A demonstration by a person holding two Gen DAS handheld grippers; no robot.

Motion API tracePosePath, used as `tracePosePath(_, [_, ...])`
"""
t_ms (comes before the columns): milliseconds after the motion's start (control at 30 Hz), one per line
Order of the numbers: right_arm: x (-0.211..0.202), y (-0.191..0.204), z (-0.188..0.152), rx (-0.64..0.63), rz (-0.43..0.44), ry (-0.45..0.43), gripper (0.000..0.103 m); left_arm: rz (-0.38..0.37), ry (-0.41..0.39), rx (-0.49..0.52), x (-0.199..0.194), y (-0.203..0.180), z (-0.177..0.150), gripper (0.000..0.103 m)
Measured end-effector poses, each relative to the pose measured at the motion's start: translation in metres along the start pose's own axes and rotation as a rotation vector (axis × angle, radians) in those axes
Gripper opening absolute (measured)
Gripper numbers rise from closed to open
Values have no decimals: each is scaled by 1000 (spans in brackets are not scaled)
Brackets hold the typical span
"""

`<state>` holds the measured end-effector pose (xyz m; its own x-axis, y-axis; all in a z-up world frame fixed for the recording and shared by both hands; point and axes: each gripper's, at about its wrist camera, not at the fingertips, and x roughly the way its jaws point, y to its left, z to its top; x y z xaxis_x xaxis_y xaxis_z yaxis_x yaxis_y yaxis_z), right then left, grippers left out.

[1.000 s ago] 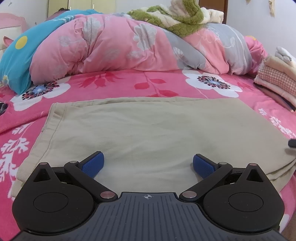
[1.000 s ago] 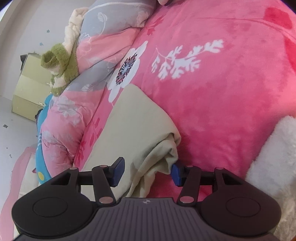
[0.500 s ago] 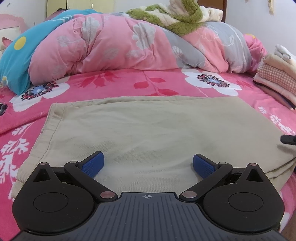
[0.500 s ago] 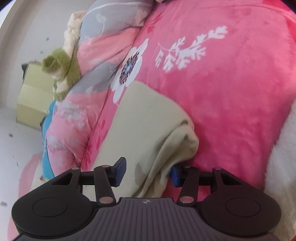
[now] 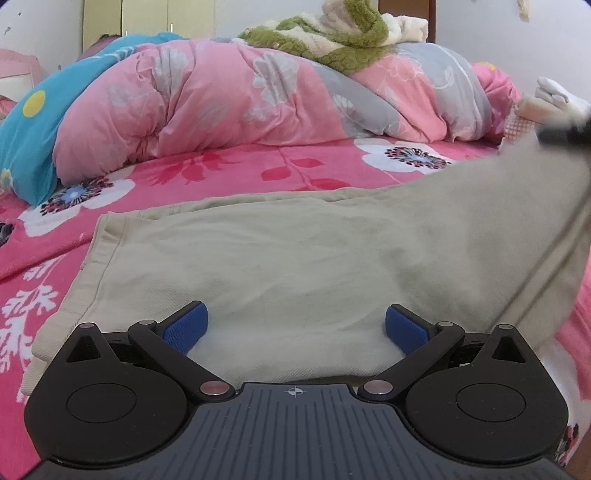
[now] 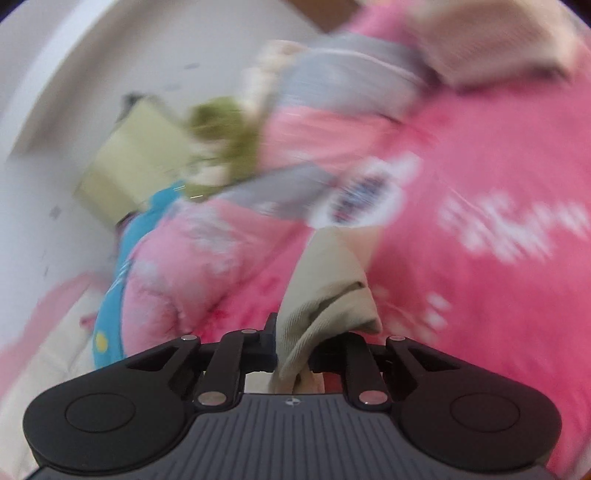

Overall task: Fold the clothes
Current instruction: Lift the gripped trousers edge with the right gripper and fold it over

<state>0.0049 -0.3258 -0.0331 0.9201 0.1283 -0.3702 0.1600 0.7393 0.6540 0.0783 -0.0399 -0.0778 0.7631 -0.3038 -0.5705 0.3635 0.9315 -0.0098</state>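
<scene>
The right gripper (image 6: 291,350) jaws are closing on the tan cloth (image 5: 295,258) end, now lifted off the bed (image 5: 221,166); left gripper (image 5: 295,325) jaws stay wide open over it; the fold has begun

One tool spread wide, the other closing.
The left tool (image 5: 295,326) rests with jaws wide apart; the right tool (image 6: 293,349) pinches in, rolled and raised.

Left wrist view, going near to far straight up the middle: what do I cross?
left gripper → beige garment → pink floral bedsheet → pink and grey quilt → green and cream fleece blanket
</scene>
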Motion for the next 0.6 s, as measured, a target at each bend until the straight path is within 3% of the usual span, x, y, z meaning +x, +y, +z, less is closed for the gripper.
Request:
tracePosePath(267, [18,84,-5,-290,188,22,15,-12,-14,4,0,2,-2,103])
tracePosePath(433, [29,113,-15,-377,283,76,15,-65,-27,-24,-10,15,3,103])
tracePosePath(533, [29,121,-18,-414,319,90,14,-74,-136,-70,-32,34,24,103])
tracePosePath(600, [28,118,-19,-406,333,97,14,-82,-151,-43,-28,38,44,103])
